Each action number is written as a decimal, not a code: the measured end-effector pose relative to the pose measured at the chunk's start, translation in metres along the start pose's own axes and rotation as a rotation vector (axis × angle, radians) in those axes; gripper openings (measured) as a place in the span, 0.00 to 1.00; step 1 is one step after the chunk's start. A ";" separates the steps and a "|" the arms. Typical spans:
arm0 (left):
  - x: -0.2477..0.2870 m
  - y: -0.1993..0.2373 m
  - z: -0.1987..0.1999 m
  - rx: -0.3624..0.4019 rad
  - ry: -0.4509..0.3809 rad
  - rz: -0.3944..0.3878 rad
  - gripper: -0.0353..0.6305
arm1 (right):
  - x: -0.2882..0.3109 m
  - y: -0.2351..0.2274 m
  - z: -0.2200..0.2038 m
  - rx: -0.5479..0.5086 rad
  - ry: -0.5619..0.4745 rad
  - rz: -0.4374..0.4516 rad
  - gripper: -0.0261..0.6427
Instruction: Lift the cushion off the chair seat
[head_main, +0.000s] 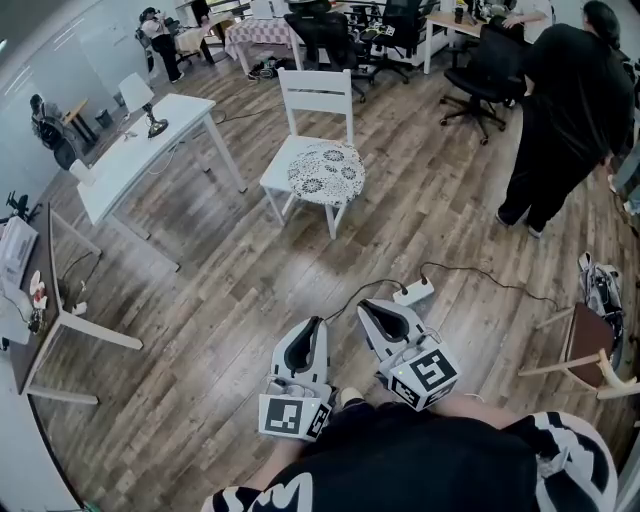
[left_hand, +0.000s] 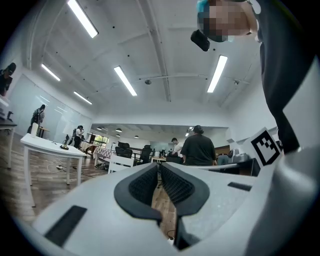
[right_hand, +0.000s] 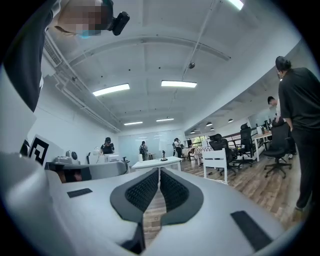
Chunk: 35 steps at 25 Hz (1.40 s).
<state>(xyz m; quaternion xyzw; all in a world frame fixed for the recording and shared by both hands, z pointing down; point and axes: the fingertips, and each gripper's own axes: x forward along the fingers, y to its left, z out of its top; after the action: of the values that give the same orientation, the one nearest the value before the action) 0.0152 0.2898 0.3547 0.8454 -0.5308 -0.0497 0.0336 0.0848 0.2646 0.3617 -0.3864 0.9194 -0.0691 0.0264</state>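
A white wooden chair (head_main: 318, 95) stands in the middle of the room, a round white-and-black patterned cushion (head_main: 326, 170) lying flat on its seat. My two grippers are held low, close to my body and well short of the chair. The left gripper (head_main: 317, 324) is shut with nothing in it, and so is the right gripper (head_main: 367, 307). In the left gripper view the shut jaws (left_hand: 159, 168) point toward the far chair (left_hand: 120, 163). The right gripper view shows its shut jaws (right_hand: 159, 173), with the chair (right_hand: 216, 161) off to the right.
A white table (head_main: 140, 150) with a small lamp stands left of the chair. A person in black (head_main: 570, 110) stands at the right. A power strip (head_main: 413, 292) with its cable lies on the wooden floor just ahead of the grippers. A wooden stool (head_main: 585, 345) is at the right edge.
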 end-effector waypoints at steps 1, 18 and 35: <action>-0.001 0.002 0.000 -0.001 -0.001 0.001 0.09 | 0.001 0.000 0.001 0.001 -0.008 -0.005 0.08; -0.007 0.019 -0.002 -0.012 -0.004 -0.053 0.09 | 0.009 0.010 -0.005 0.020 -0.038 -0.079 0.08; 0.007 0.050 -0.008 -0.030 0.005 -0.007 0.09 | 0.045 0.005 -0.003 0.002 -0.029 -0.040 0.08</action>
<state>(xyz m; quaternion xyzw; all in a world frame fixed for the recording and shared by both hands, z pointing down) -0.0259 0.2616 0.3679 0.8467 -0.5270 -0.0554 0.0475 0.0494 0.2369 0.3638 -0.4054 0.9110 -0.0650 0.0386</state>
